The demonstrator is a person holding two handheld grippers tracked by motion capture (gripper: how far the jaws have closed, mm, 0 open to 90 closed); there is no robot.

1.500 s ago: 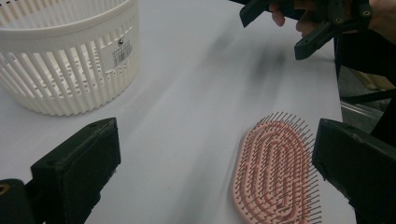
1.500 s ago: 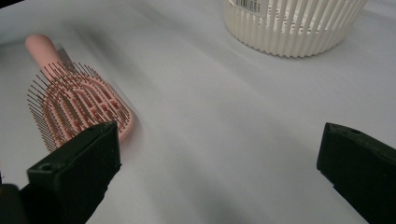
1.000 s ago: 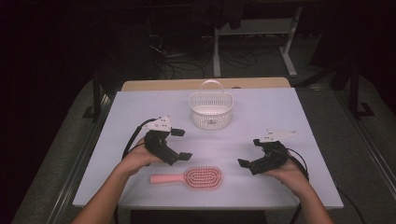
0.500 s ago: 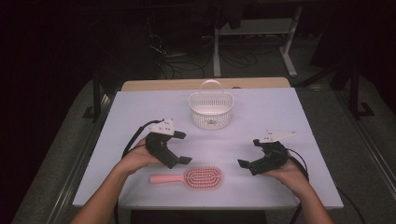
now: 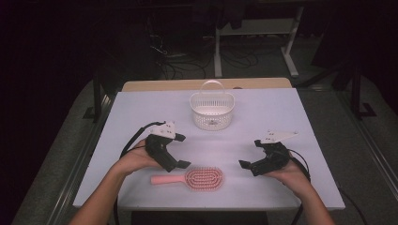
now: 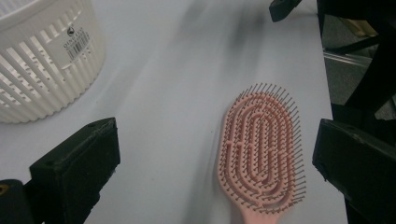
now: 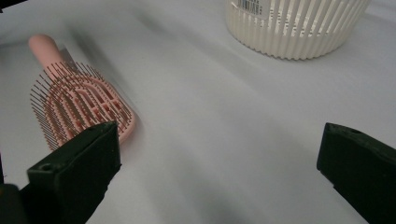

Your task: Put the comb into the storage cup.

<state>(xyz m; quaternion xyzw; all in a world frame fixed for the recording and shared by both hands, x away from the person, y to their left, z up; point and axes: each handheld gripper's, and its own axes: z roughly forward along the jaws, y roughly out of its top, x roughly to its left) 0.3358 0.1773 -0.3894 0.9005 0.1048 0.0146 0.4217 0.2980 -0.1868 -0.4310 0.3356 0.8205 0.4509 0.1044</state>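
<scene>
A pink hairbrush (image 5: 193, 178) lies bristles up near the table's front edge, handle pointing left. It also fills the lower middle of the left gripper view as the hairbrush (image 6: 262, 142), and sits at the left of the right gripper view as the hairbrush (image 7: 79, 100). My left gripper (image 5: 174, 161) hovers just above and left of the brush head, open and holding nothing. My right gripper (image 5: 248, 166) stands open to the right of the brush, a short gap away. A white slatted basket (image 5: 212, 110) with a handle stands at the table's middle back.
The white table (image 5: 281, 112) has bare surface between the basket and the grippers. The basket (image 6: 44, 56) shows at upper left in the left gripper view, and the basket (image 7: 294, 25) at the top of the right gripper view. Dark floor, cables and table legs lie beyond the far edge.
My left gripper has shifted slightly right and down toward the brush head. The right gripper, the brush and the basket have stayed in place.
</scene>
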